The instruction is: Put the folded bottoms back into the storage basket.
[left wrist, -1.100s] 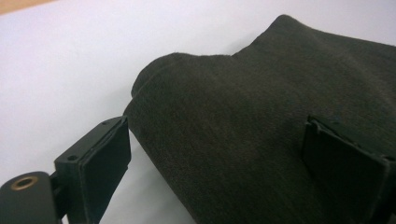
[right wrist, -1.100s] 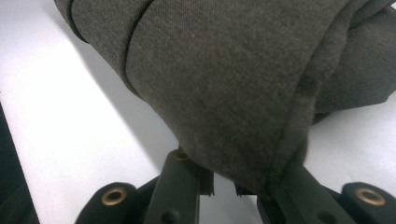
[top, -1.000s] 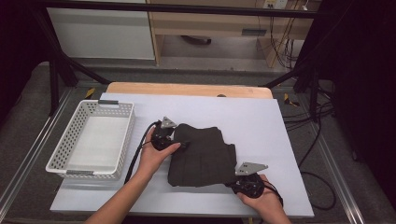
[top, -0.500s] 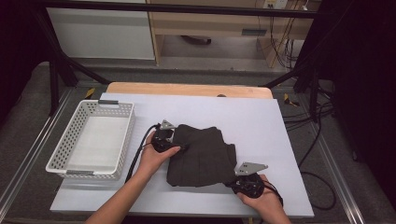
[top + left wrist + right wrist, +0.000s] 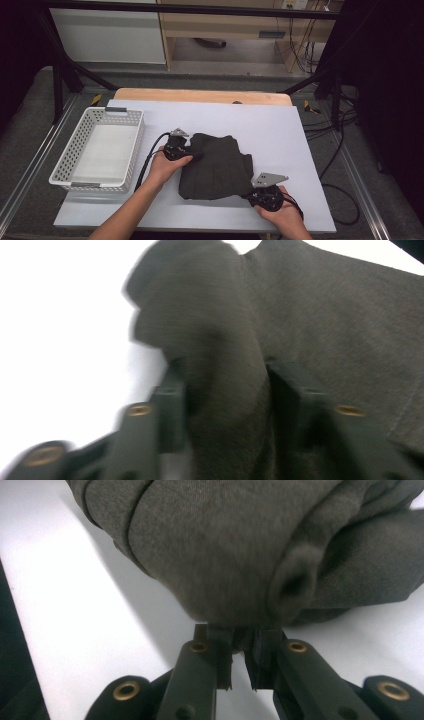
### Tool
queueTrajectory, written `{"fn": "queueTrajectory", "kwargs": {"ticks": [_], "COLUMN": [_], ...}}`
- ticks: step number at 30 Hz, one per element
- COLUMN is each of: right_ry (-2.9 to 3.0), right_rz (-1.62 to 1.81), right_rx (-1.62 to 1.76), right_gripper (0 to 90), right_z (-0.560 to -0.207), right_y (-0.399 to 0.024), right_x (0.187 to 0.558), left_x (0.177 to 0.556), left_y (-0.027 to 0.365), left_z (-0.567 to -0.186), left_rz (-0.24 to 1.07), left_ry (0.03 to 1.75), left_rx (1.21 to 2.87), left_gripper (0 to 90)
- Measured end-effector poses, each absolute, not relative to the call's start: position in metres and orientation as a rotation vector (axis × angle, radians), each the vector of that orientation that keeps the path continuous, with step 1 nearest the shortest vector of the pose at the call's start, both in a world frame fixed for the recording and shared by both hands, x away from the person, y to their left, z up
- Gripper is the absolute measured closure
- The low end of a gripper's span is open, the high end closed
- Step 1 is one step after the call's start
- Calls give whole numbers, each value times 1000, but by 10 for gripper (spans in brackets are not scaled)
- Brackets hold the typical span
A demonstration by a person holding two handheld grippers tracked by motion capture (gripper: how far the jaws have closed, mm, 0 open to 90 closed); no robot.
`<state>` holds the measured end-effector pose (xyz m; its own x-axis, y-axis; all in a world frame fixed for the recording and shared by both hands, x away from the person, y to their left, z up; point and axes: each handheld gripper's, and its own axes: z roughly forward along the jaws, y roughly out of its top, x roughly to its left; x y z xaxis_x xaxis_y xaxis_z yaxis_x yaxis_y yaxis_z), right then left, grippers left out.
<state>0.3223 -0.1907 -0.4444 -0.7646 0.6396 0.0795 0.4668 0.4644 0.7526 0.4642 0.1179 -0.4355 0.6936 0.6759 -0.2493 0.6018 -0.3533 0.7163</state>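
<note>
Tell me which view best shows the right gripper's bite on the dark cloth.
Right gripper view: the right gripper is pinched shut on an edge of the dark cloth. High view gives the gripper's spot at the cloth's near right corner; left gripper view gives cloth only.

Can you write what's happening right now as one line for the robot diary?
left gripper: jaws just closing on dark cloth fold | right gripper: shut on cloth edge | white basket: beside cloth, on table
</note>
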Motion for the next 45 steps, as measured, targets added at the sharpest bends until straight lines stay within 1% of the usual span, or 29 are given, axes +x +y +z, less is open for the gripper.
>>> {"fn": "queueTrajectory", "kwargs": {"ticks": [2, 4, 9, 13, 20, 31, 45], "right_ry": [2494, 2488, 2505, 2528, 2545, 2526, 2519], "right_rz": [1193, 1210, 1237, 1243, 1274, 1354, 1404], "right_rx": [948, 945, 945, 946, 939, 935, 874], "right_gripper": [836, 837, 839, 839, 839, 839, 839], "right_z": [-440, -437, -430, -426, -419, -402, -379], "right_y": [-190, -190, -190, -188, -185, -180, -163], "right_x": [323, 324, 326, 328, 331, 335, 345], "left_x": [464, 465, 468, 469, 468, 466, 466], "left_y": [116, 115, 115, 113, 114, 125, 148], "left_z": [-431, -427, -417, -407, -392, -365, -340], "left_rz": [129, 128, 119, 150, 153, 195, 229], "left_ry": [974, 975, 974, 949, 936, 915, 937], "left_rx": [2091, 2107, 2115, 2142, 2132, 2124, 2093], "left_gripper": [637, 668, 696, 703, 707, 707, 707]}}
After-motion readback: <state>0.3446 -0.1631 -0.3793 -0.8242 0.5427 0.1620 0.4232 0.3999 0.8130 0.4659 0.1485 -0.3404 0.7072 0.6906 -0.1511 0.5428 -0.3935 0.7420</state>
